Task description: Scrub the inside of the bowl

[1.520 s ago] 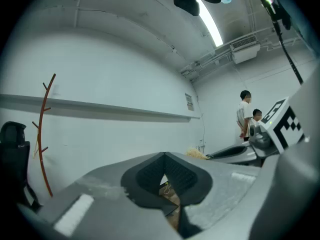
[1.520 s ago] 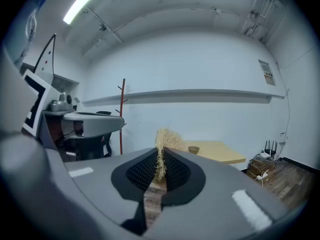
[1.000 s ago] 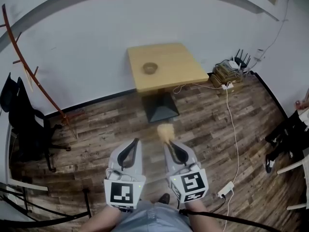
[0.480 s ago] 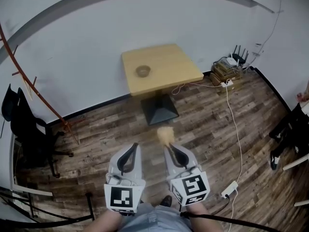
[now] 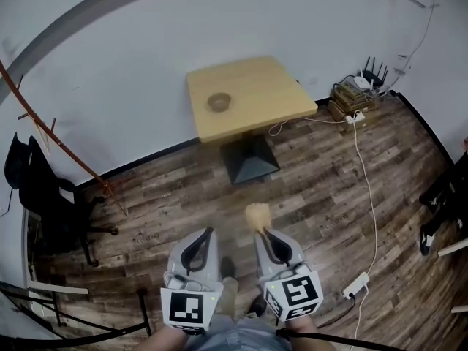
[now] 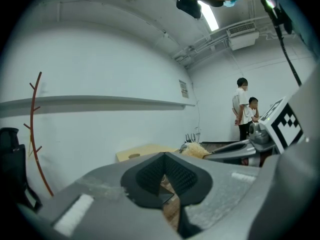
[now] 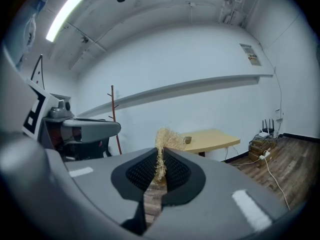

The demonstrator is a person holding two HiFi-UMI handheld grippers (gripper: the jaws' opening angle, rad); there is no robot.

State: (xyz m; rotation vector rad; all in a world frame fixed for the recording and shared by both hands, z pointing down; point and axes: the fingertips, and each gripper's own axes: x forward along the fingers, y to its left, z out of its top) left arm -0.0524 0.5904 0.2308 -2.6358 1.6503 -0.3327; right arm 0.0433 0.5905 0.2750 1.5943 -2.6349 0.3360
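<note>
a foot (image 5: 227, 287) has swung in under us, we're walking. right gripper (image 5: 262, 232) clamps the scrubber (image 5: 257, 215), left gripper (image 5: 207, 233) pinched empty; bowl (image 5: 219, 102) on the bench (image 5: 270, 86) far ahead, unscrubbed.

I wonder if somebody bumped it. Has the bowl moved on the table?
No. The bowl sits at the same spot near the left edge of the wooden table; only the camera shifted.

Person's foot (image 5: 227, 269) now stepped forward, table (image 5: 263, 93) with bowl (image 5: 219, 102) slightly nearer
</note>
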